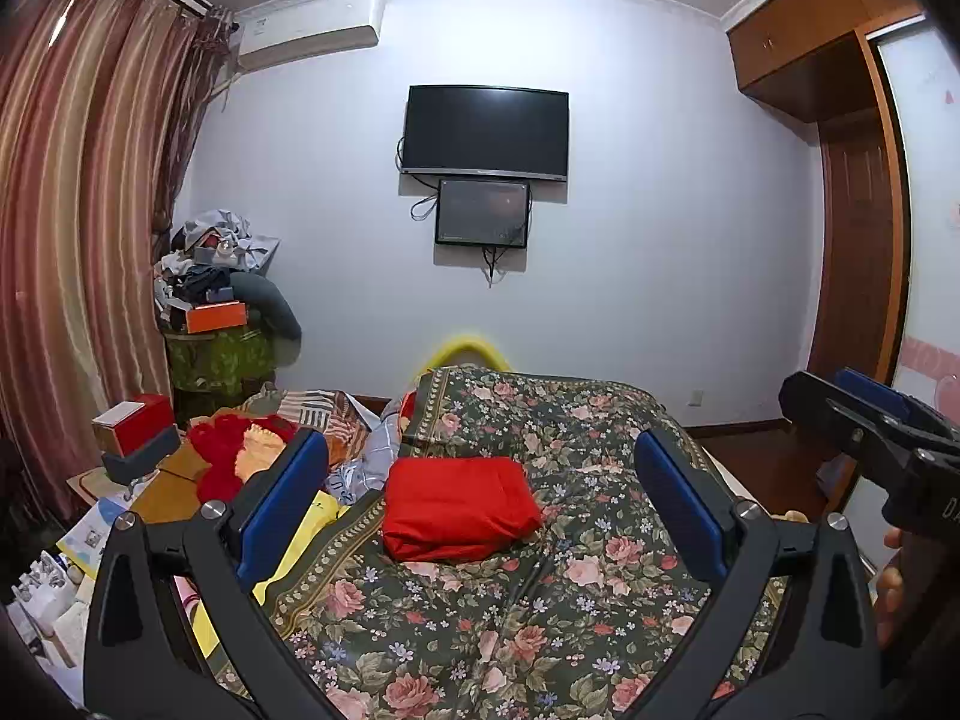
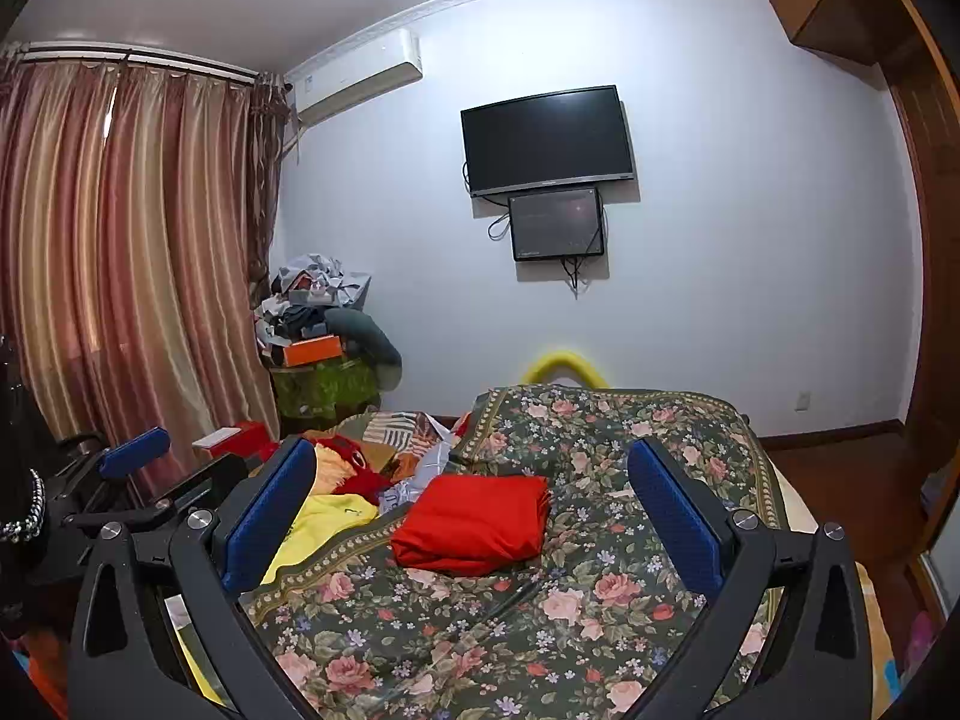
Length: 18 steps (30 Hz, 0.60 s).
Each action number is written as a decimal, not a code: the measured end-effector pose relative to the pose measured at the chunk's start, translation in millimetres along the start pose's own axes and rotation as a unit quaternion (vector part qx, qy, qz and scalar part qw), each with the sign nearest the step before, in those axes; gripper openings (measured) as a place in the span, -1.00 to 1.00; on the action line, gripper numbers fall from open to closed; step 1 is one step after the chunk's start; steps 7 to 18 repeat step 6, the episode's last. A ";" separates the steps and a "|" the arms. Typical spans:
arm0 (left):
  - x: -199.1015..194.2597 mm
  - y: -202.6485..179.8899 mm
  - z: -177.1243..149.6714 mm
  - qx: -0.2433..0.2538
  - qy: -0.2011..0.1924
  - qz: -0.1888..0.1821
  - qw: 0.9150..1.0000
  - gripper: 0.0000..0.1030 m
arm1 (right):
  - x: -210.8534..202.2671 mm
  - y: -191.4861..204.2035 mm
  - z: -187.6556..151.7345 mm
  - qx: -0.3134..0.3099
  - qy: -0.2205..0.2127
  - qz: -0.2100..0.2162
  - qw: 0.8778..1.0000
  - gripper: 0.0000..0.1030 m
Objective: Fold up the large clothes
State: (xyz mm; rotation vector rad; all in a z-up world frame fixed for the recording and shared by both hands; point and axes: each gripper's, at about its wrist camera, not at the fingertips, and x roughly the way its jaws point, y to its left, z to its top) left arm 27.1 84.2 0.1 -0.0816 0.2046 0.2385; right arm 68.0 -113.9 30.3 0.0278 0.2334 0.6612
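A red garment (image 1: 459,507) (image 2: 474,522) lies folded into a neat rectangle on the floral bedspread (image 1: 540,630) (image 2: 600,600). My left gripper (image 1: 480,444) hovers above the bed, open, its blue pads (image 1: 288,498) spread wide with the red garment seen between them, farther out and untouched. My right gripper (image 2: 471,450) is likewise open and holds nothing, framing the same garment. The right gripper (image 1: 870,426) also shows at the right edge of the left wrist view. The left gripper (image 2: 132,450) appears at the left of the right wrist view.
Loose clothes (image 1: 252,450) (image 2: 354,474) in red, yellow and stripes are heaped at the bed's left side. A red box (image 1: 135,423) sits beside them. A cluttered stand (image 1: 222,312) fills the corner by the curtain (image 1: 72,240). A hand (image 1: 891,570) shows at right, near the wardrobe (image 1: 852,180).
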 end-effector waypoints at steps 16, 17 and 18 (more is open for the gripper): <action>-1.1 -0.1 -0.8 -0.005 0.003 -0.008 1.000 0.99 | 0.1 -1.0 -0.9 -0.001 0.003 0.001 1.000 1.00; -1.1 -0.1 -0.8 -0.005 0.003 -0.008 1.000 0.99 | 0.1 -1.0 -0.9 -0.001 0.003 0.001 1.000 1.00; -1.1 -0.1 -0.8 -0.005 0.003 -0.008 1.000 0.99 | 0.1 -1.0 -0.9 -0.001 0.003 0.001 1.000 1.00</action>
